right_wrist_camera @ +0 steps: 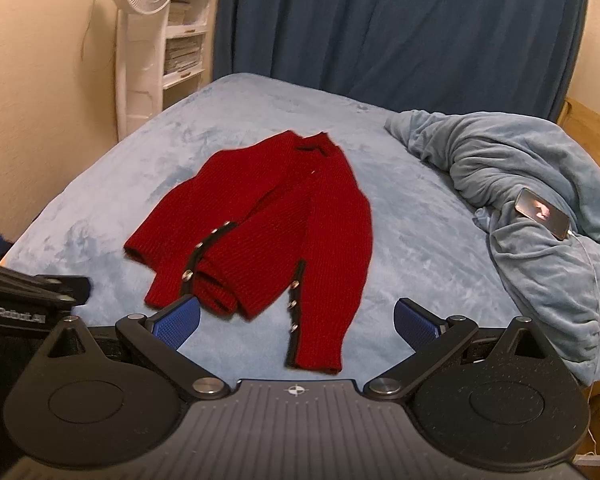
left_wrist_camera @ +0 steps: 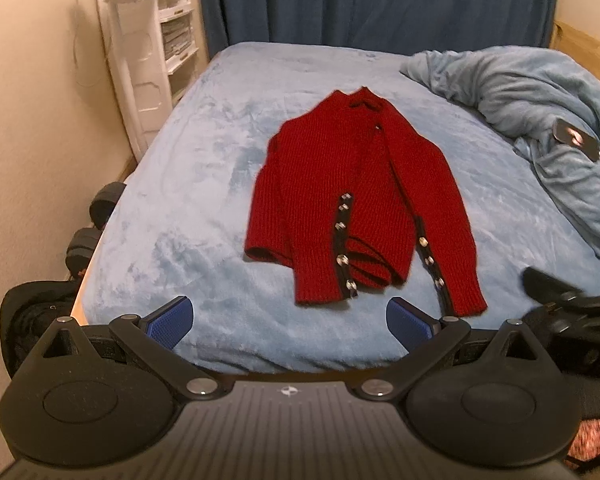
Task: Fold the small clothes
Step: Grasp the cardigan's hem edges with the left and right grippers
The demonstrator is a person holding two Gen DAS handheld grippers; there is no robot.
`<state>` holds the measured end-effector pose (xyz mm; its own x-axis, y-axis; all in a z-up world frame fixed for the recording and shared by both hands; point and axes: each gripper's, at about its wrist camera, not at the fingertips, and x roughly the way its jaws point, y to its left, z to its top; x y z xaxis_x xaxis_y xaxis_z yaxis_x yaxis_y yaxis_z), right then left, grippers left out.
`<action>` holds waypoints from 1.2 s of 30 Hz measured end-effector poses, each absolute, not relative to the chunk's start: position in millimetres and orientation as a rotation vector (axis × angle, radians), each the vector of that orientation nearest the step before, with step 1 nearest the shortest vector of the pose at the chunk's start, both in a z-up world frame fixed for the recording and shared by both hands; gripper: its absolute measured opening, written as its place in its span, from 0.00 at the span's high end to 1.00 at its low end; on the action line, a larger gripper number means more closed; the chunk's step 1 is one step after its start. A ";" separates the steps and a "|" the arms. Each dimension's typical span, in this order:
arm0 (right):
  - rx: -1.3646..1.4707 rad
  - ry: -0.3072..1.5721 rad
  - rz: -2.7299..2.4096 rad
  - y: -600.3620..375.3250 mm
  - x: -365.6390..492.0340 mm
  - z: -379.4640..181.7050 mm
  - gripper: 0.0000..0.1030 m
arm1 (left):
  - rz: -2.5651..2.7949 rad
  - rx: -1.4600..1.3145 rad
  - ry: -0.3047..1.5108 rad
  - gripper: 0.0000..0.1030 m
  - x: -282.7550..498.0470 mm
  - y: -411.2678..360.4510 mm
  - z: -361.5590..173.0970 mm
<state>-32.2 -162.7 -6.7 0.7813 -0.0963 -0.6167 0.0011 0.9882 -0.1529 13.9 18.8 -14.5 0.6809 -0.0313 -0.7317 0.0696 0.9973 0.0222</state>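
A small red knit cardigan [left_wrist_camera: 340, 196] with dark trim and silver buttons lies flat on the light blue bed [left_wrist_camera: 188, 200], both sleeves folded in over the body, collar at the far end. It also shows in the right wrist view [right_wrist_camera: 284, 224]. My left gripper [left_wrist_camera: 290, 322] is open and empty, held above the bed's near edge just short of the cardigan's hem. My right gripper [right_wrist_camera: 298, 322] is open and empty, with the hem and right sleeve cuff between its blue pads [right_wrist_camera: 176, 322]. The right gripper shows at the right edge of the left wrist view [left_wrist_camera: 568, 300].
A rumpled blue blanket [right_wrist_camera: 532, 216] is heaped on the bed's right side with a phone [right_wrist_camera: 544, 213] on it. A white fan [right_wrist_camera: 140, 40] and shelves stand at the left wall. Dark blue curtains [right_wrist_camera: 400, 32] hang behind. Dark objects [left_wrist_camera: 96, 224] lie beside the bed's left edge.
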 end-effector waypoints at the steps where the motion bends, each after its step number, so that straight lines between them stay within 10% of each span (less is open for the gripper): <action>1: -0.134 0.668 -0.063 -168.2 -26.8 -6.5 0.01 | -0.050 0.041 0.816 0.00 18.9 21.3 -14.4; 29: 0.189 0.919 -0.078 -292.2 532.3 -172.8 0.06 | -0.264 0.109 0.921 0.00 509.2 -97.0 -126.8; 32: 0.150 0.989 -0.022 -307.5 550.1 -186.9 0.59 | -0.301 0.117 0.958 0.00 545.7 -120.8 -147.0; 33: 0.147 0.977 -0.041 -317.1 546.7 -182.6 0.95 | -0.295 0.136 0.969 0.02 555.2 -127.0 -154.2; 35: 0.191 0.925 -0.101 -343.1 535.0 -170.4 0.94 | -0.223 0.203 0.984 0.38 576.2 -135.5 -165.6; 36: 0.220 0.898 -0.105 -356.4 527.8 -164.6 0.94 | -0.180 0.226 0.988 0.78 583.6 -133.5 -167.7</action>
<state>527.8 -356.4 -164.6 0.6200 0.0010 -0.7846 0.1825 0.9724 0.1455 583.6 -133.5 -167.7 0.5386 -0.0476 -0.8412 0.2523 0.9617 0.1071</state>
